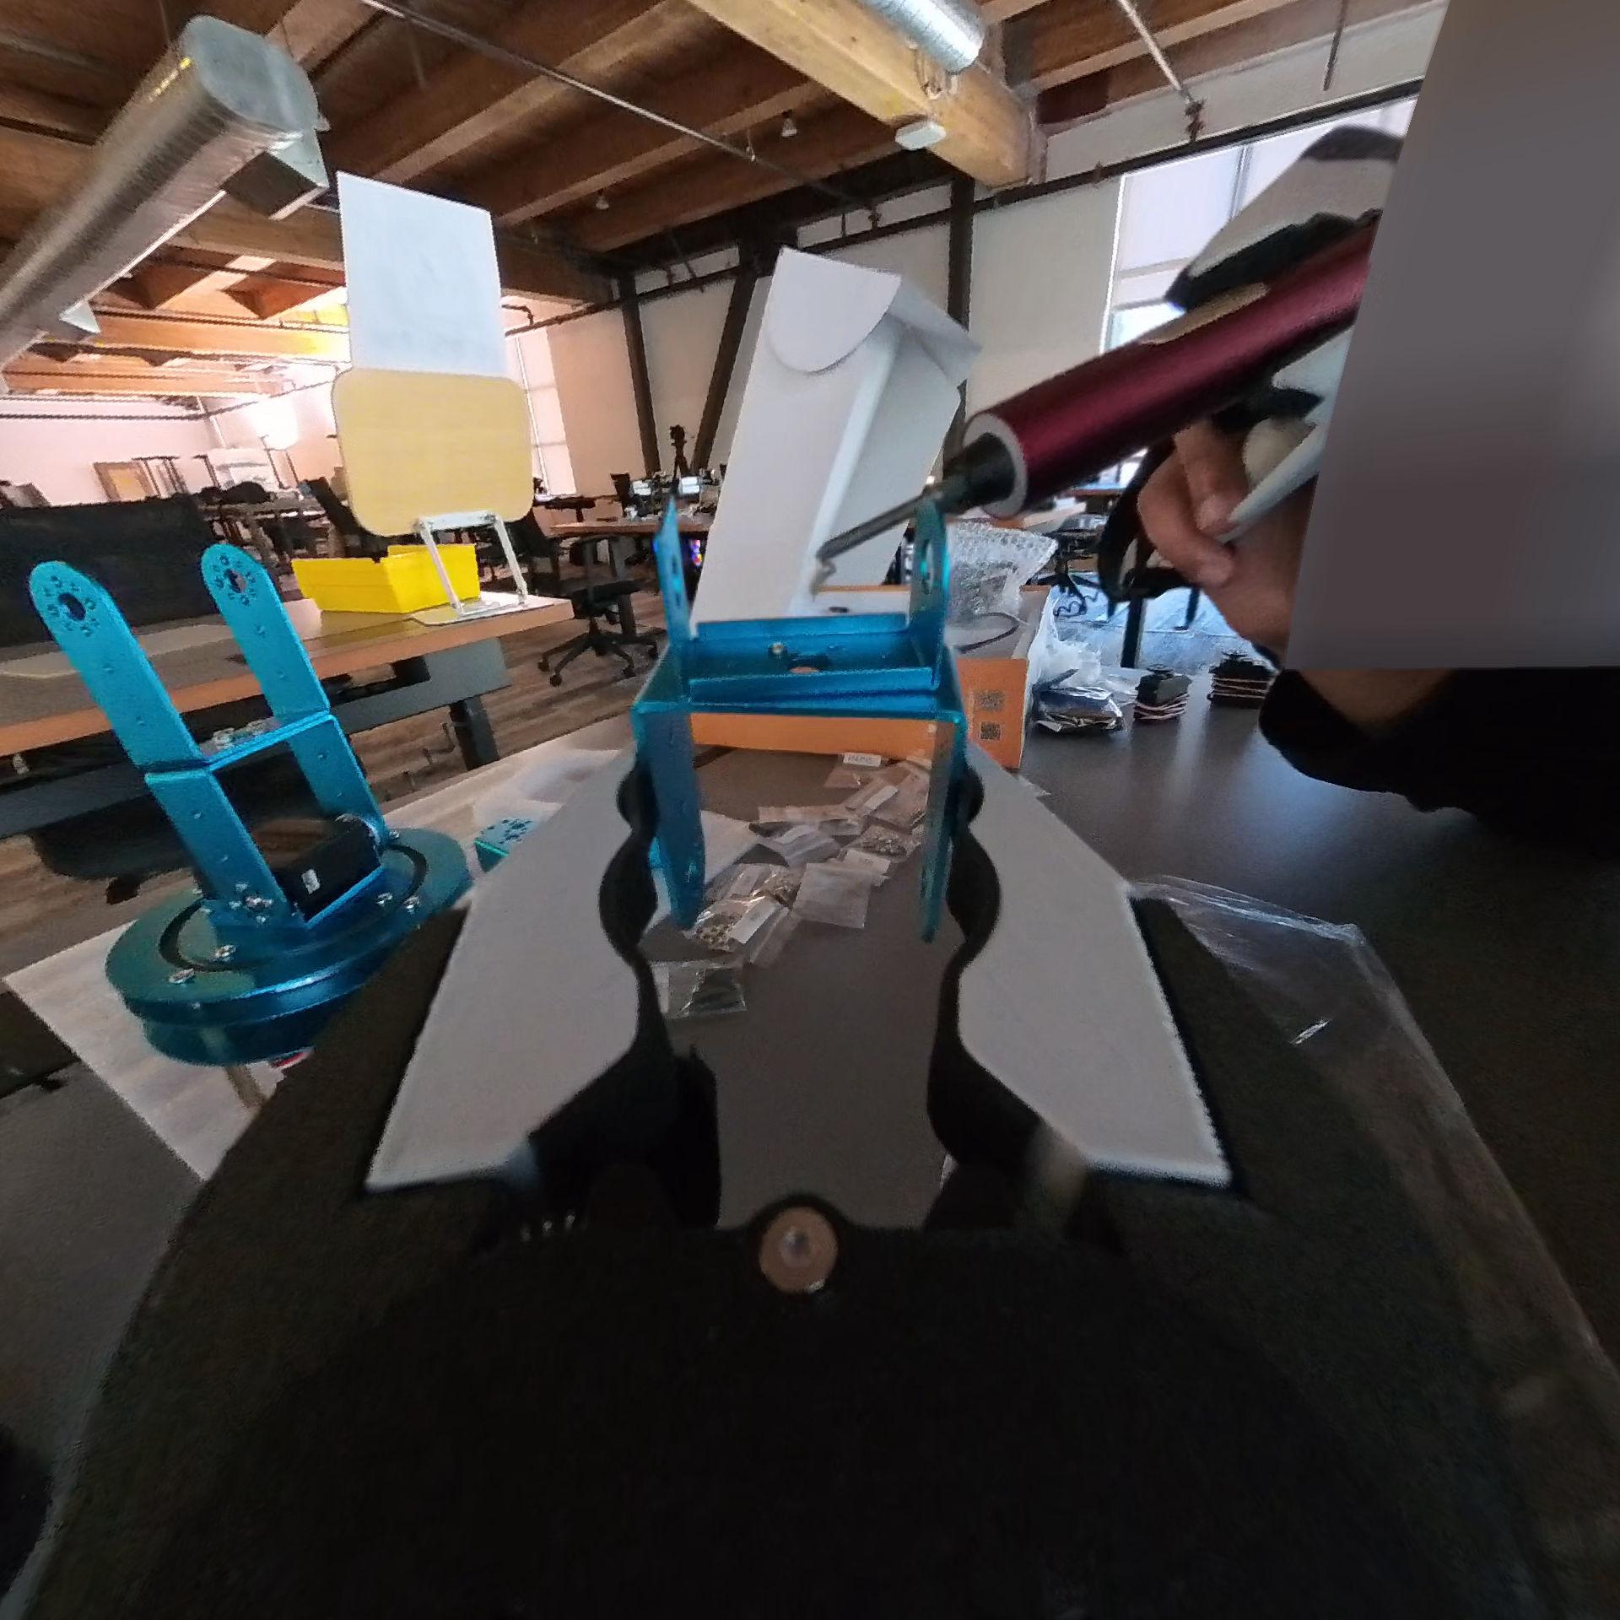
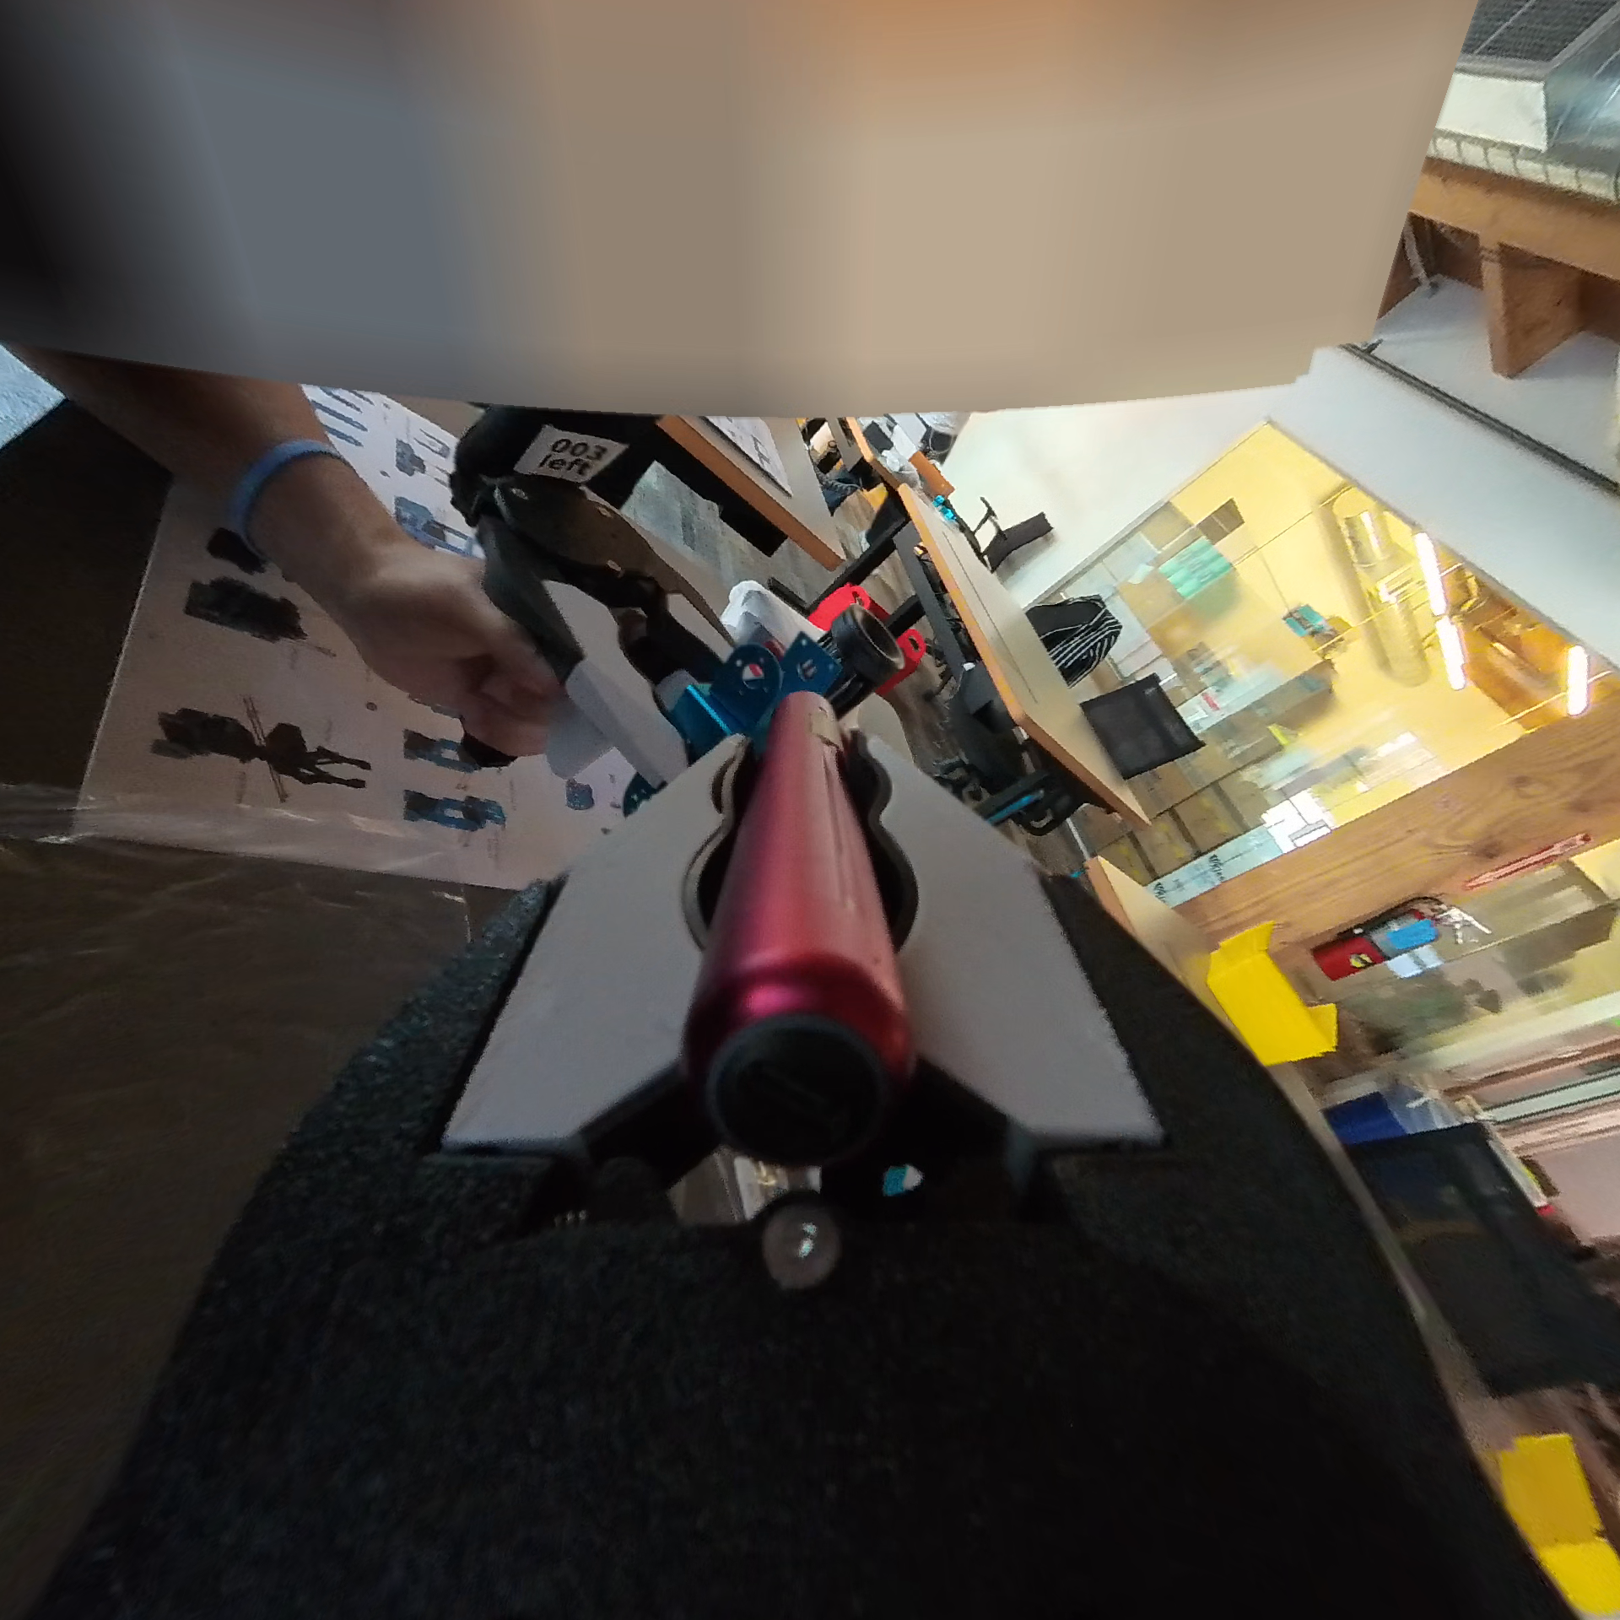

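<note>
Gripping: blue metal bracket [image 1: 793, 692], clamped upright in my left claw [image 1: 802, 841]. My right claw [image 2: 802, 771] is closed around a red-handled screwdriver [image 2: 802, 912], tip at the bracket. Beside it: blue turntable assembly [image 1: 263, 841] on the surface [image 1: 1315, 833].

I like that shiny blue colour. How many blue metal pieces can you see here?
3 that I can tell: a bracket held in the left claw, an upright assembly on a round base to its left, and a small piece between them. More may be hidden.

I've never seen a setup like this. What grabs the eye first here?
The bright blue metal bracket, gripped upright in the left tool at centre. From the right, a red-handled screwdriver, clamped in the right tool, points its tip at the bracket. A matching blue assembly on a round base stands to the left.
</note>
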`<control>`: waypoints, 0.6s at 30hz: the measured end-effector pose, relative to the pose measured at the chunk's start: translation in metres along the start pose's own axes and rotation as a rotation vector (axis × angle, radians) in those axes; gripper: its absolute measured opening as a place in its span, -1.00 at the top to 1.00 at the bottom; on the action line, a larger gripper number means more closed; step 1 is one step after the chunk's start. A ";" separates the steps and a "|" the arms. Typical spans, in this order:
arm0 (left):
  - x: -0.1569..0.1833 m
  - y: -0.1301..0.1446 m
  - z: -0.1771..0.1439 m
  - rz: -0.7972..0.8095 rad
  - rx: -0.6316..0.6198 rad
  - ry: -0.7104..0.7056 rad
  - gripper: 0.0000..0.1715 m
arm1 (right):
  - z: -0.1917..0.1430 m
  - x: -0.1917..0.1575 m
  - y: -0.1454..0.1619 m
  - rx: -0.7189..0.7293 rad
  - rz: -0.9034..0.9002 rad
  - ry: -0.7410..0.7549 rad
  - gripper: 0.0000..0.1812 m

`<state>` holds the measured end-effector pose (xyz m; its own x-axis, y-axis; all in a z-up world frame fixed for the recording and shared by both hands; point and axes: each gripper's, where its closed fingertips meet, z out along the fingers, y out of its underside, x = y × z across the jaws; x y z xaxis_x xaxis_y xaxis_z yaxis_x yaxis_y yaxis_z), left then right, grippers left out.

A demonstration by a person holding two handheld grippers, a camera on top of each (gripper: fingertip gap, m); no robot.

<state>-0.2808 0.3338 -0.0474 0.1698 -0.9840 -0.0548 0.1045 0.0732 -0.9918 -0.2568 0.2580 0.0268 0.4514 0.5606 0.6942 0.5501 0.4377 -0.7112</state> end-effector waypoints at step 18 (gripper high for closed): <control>-0.002 0.001 -0.001 0.041 0.002 -0.014 0.23 | 0.007 -0.009 -0.009 0.002 -0.029 -0.003 0.75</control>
<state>-0.2818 0.3358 -0.0485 0.1875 -0.9778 -0.0935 0.0991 0.1135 -0.9886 -0.2712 0.2542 0.0266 0.4327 0.5499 0.7144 0.5614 0.4556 -0.6908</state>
